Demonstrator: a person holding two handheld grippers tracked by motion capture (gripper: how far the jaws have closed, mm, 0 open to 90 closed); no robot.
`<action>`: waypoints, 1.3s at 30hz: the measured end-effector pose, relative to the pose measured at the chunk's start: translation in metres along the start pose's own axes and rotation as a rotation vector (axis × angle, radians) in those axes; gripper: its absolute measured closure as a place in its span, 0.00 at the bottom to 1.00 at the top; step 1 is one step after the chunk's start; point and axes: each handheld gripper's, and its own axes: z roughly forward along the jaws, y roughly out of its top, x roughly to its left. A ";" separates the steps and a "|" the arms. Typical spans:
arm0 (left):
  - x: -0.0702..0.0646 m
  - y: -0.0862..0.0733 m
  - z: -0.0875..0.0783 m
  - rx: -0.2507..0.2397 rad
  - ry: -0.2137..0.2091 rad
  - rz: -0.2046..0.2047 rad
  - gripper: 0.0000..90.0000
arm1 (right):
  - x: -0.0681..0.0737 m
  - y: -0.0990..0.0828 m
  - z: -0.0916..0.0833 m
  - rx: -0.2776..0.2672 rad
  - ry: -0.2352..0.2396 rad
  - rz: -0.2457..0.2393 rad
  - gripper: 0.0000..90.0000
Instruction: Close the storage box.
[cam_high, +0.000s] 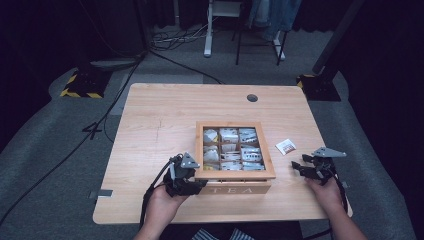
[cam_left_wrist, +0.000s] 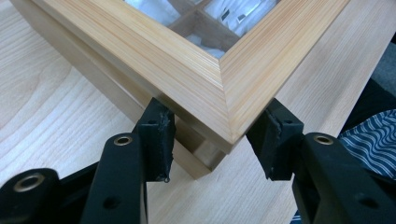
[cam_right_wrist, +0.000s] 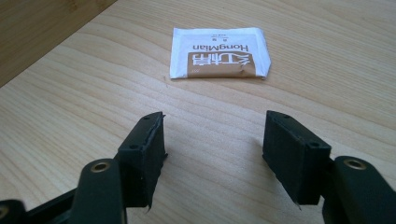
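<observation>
A wooden tea box (cam_high: 235, 175) marked TEA stands in the middle of the table, and sachets show in its compartments through the framed lid (cam_left_wrist: 196, 70). My left gripper (cam_high: 200, 182) is at the box's front left corner. In the left gripper view its jaws (cam_left_wrist: 215, 144) stand on either side of the lid's corner, open, the pads (cam_left_wrist: 159, 137) close beside the wood. My right gripper (cam_high: 297, 167) rests low on the table to the right of the box, open and holding nothing (cam_right_wrist: 212, 144). A white and brown tea sachet (cam_right_wrist: 219, 58) lies flat a short way ahead of it (cam_high: 286, 147).
The table (cam_high: 155, 125) has a cable hole (cam_high: 252, 98) at its far edge. A striped garment (cam_left_wrist: 369, 140) shows past the near table edge. Cables, stands and a desk leg are on the floor beyond.
</observation>
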 end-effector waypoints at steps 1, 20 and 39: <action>0.000 0.000 0.000 0.000 0.000 0.000 0.59 | 0.000 0.000 0.000 0.000 0.000 0.000 0.43; -0.006 -0.007 0.005 0.063 0.040 0.022 0.46 | 0.001 0.002 0.002 0.006 0.005 -0.005 0.37; 0.017 -0.013 -0.029 -0.108 0.090 0.032 0.34 | 0.001 0.004 0.004 0.009 0.004 -0.004 0.35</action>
